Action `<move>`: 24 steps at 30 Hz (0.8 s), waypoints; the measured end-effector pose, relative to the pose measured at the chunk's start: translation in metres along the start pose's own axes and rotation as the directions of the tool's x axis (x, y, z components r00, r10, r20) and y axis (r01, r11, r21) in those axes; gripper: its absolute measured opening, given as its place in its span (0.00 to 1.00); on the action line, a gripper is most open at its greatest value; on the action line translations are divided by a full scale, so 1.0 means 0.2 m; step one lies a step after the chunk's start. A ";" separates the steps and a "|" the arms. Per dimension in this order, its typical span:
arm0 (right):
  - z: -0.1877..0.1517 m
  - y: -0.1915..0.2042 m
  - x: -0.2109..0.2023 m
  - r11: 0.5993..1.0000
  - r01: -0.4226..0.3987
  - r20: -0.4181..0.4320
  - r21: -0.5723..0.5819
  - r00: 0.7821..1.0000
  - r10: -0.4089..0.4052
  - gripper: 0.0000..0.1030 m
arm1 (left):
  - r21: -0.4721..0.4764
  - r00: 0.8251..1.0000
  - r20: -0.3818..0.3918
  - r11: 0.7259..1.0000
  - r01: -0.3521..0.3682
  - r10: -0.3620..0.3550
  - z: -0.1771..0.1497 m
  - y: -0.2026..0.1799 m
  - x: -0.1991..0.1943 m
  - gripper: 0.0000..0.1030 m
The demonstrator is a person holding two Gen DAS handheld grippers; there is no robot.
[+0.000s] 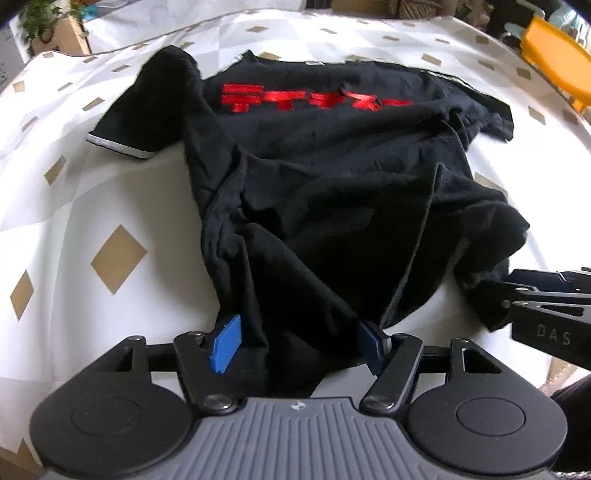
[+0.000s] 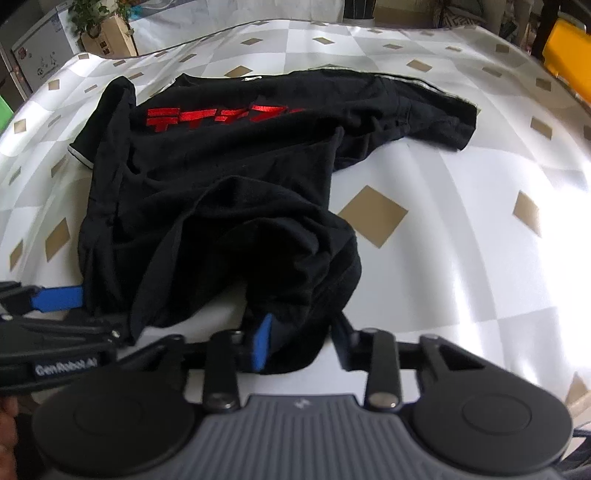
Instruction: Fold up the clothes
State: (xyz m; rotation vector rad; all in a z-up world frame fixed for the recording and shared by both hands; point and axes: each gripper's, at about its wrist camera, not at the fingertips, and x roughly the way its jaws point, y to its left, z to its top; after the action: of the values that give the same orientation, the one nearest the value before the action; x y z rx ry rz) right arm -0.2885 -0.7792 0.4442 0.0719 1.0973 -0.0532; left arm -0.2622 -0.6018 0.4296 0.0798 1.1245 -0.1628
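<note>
A black T-shirt [image 1: 332,177] with red lettering lies crumpled on the table, its collar far from me and its hem nearest. My left gripper [image 1: 299,345] points down at the hem's left part. Its jaws stand wide, with cloth lying between the blue pads [image 1: 225,343] and not pinched. My right gripper [image 2: 303,336] is at the hem's right part, its jaws narrow and closed on a bunch of the black T-shirt [image 2: 221,192]. Each gripper shows at the edge of the other's view: the right gripper [image 1: 546,306] and the left gripper [image 2: 55,299].
The table wears a white cloth with tan diamonds [image 2: 373,216]. An orange chair [image 1: 554,62] stands at the far right. A cardboard box with a plant [image 2: 103,33] sits beyond the far left edge. Bare tablecloth lies to the right of the shirt.
</note>
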 end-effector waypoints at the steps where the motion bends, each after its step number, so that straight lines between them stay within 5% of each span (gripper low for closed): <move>1: 0.00 0.00 0.00 1.000 0.022 0.005 -0.003 1.000 -0.022 0.25 | -0.006 1.000 0.000 1.000 -0.007 0.007 0.00 0.01 0.00 0.64; 10: -0.04 -0.13 -0.02 0.981 0.186 -0.006 0.057 0.983 -0.186 0.30 | -0.115 0.997 -0.029 0.991 -0.068 0.066 -0.04 0.13 -0.03 0.64; 24: -0.09 -0.44 -0.12 0.902 0.295 -0.058 0.315 0.955 -0.292 0.50 | -0.214 0.985 -0.092 0.963 -0.164 0.147 -0.14 0.28 -0.11 0.71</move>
State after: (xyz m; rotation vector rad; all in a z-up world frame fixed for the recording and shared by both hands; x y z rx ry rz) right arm -0.3220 -0.8656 0.4539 0.1989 1.0933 -0.5051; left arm -0.2870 -0.5411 0.4369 -0.0244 1.1999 0.1069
